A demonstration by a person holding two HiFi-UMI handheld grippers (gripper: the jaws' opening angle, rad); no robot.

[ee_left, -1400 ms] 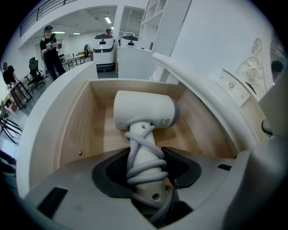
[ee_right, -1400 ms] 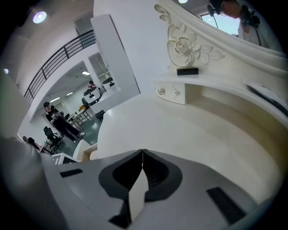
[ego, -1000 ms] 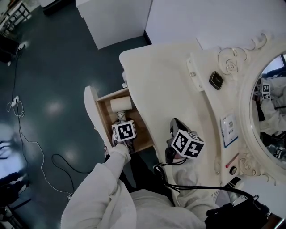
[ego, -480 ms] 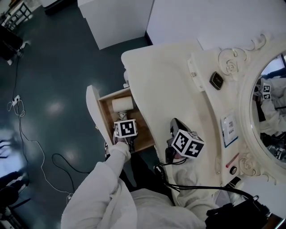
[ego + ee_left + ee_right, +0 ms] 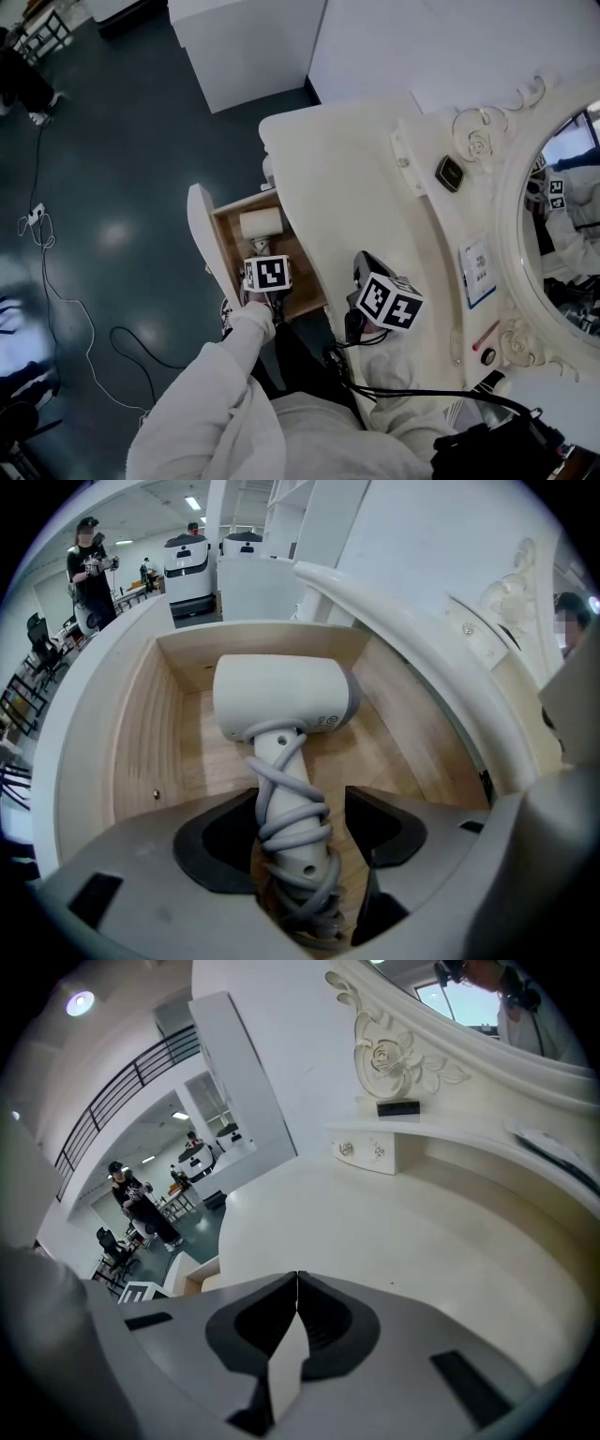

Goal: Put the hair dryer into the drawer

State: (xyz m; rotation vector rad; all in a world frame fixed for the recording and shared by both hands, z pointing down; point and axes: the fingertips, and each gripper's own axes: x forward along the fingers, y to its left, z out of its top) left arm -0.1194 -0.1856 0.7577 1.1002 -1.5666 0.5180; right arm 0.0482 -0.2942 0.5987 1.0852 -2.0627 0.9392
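Under an edge of the white table (image 5: 337, 169) the drawer (image 5: 223, 246) stands open with the hair dryer (image 5: 281, 700) lying inside, the left hand-held gripper (image 5: 302, 803) opening its jaws round the handle, the right hand-held gripper (image 5: 297, 1283) pressed together and empty, so seemingly only drawing back remains.

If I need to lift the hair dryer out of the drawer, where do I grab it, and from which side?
Take the cord-wrapped handle, from above through the open drawer. It is the slim part, lying toward the left gripper, whose opening jaws straddle it; the hair dryer body looks too wide and round.
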